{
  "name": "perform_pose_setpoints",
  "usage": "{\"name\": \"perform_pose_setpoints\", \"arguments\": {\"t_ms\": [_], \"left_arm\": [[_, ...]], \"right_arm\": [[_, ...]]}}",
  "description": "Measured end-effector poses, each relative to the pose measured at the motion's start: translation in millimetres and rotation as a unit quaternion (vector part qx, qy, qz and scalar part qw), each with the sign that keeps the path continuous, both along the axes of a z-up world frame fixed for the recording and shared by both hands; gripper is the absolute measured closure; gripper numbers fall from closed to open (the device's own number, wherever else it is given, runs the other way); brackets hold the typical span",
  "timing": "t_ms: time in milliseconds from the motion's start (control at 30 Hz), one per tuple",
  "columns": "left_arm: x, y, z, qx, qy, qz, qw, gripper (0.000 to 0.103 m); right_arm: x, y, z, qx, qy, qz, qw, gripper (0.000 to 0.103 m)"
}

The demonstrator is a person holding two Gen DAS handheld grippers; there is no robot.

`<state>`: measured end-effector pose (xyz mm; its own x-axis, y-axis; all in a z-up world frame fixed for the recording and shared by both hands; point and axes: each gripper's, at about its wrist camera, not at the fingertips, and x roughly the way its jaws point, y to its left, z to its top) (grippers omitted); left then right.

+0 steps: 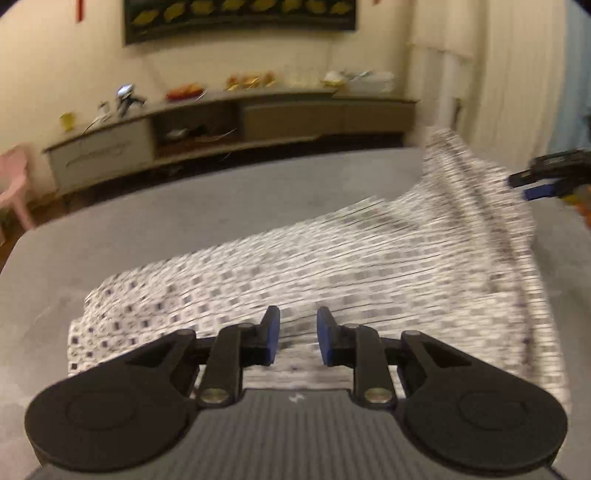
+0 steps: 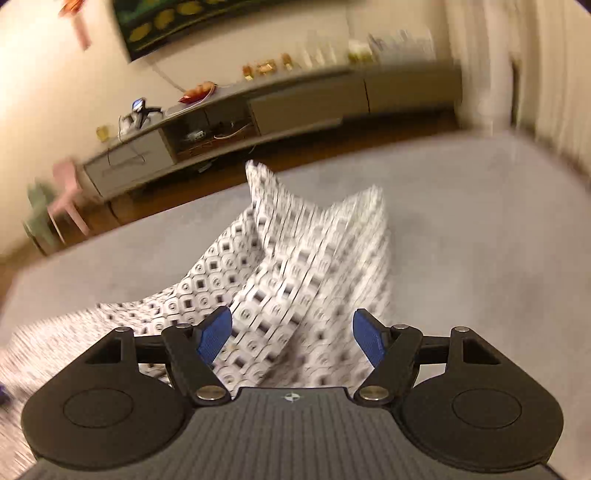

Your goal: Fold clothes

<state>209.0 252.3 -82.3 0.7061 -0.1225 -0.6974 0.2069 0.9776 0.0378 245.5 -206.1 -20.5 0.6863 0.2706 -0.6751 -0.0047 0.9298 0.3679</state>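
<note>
A white garment with a dark square pattern (image 1: 332, 266) lies on the grey bed (image 1: 166, 221). Its right part is raised in a peak. My left gripper (image 1: 297, 336) is open just above the garment's near edge, holding nothing. In the right wrist view the same garment (image 2: 295, 266) stands up in two folds in front of my right gripper (image 2: 291, 336), which is open and empty over the cloth. The right gripper also shows at the right edge of the left wrist view (image 1: 546, 177). Both views are motion-blurred.
The grey bed (image 2: 480, 240) spreads around the garment. Beyond it a long low cabinet (image 1: 229, 122) with small items stands against the wall, under a dark picture (image 1: 240, 14). A pink chair (image 1: 14, 181) stands at the far left.
</note>
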Motion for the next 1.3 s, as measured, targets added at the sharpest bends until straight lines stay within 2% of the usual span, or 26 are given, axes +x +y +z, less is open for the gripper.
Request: {"name": "perform_pose_setpoints", "arguments": {"t_ms": [33,100,200,300,400,467,500,533,567,600,633,733,833,867,967,1000,1167,1233,1267,1300], "left_arm": [[5,8,-5,0.005,0.013,0.017,0.9998,0.081],[9,25,-12,0.017,0.036,0.052,0.9978,0.081],[17,53,-12,0.026,0.043,0.100,0.9937,0.079],[16,74,-7,0.073,0.041,0.163,0.9831,0.079],[14,79,-1,0.131,0.036,0.202,0.9698,0.082],[3,67,14,0.124,0.018,0.193,0.9732,0.082],[-3,60,22,0.115,0.006,0.185,0.9761,0.082],[-10,52,31,0.105,-0.006,0.176,0.9787,0.082],[-16,45,40,0.096,-0.018,0.168,0.9810,0.082],[-23,37,48,0.087,-0.029,0.159,0.9830,0.081],[-28,31,52,0.083,-0.035,0.151,0.9844,0.080],[-42,16,52,0.088,-0.037,0.127,0.9874,0.079],[-57,2,52,0.092,-0.040,0.102,0.9897,0.076],[-58,1,50,0.092,-0.036,0.099,0.9902,0.075],[-38,24,32,0.085,0.000,0.123,0.9888,0.075],[-30,31,25,0.086,0.013,0.133,0.9873,0.075],[4,55,0,0.101,0.060,0.167,0.9790,0.075],[9,64,-1,0.089,0.060,0.183,0.9773,0.072],[10,65,0,0.094,0.061,0.187,0.9759,0.072],[10,63,1,0.108,0.061,0.192,0.9736,0.072]], "right_arm": [[7,0,-4,0.010,0.005,0.005,1.000,0.067],[18,-2,-12,0.011,0.020,0.012,1.000,0.103],[-8,-8,14,0.004,-0.019,0.016,1.000,0.103],[-80,-24,53,0.011,-0.049,0.026,0.998,0.103],[-157,-32,49,-0.016,0.005,0.057,0.998,0.103],[-193,-28,36,-0.059,0.061,0.110,0.990,0.101],[-207,-26,36,-0.095,0.060,0.123,0.986,0.090],[-213,-27,46,-0.126,0.038,0.123,0.984,0.081],[-217,-28,58,-0.155,0.012,0.118,0.981,0.057],[-215,-30,71,-0.164,-0.020,0.109,0.980,0.032],[-210,-32,84,-0.163,-0.055,0.098,0.980,0.017],[-152,-19,91,-0.179,-0.097,0.106,0.973,0.011],[-106,-22,68,-0.211,-0.070,0.099,0.970,0.011],[-93,-23,60,-0.222,-0.060,0.096,0.968,0.012],[-53,-29,36,-0.252,-0.030,0.087,0.963,0.035],[-40,-31,28,-0.262,-0.020,0.084,0.961,0.056],[27,-40,-11,-0.311,0.030,0.069,0.947,0.063],[54,-44,-27,-0.331,0.050,0.062,0.940,0.063],[67,-46,-35,-0.340,0.060,0.059,0.937,0.063],[81,-49,-38,-0.369,0.062,0.044,0.927,0.063]]}}
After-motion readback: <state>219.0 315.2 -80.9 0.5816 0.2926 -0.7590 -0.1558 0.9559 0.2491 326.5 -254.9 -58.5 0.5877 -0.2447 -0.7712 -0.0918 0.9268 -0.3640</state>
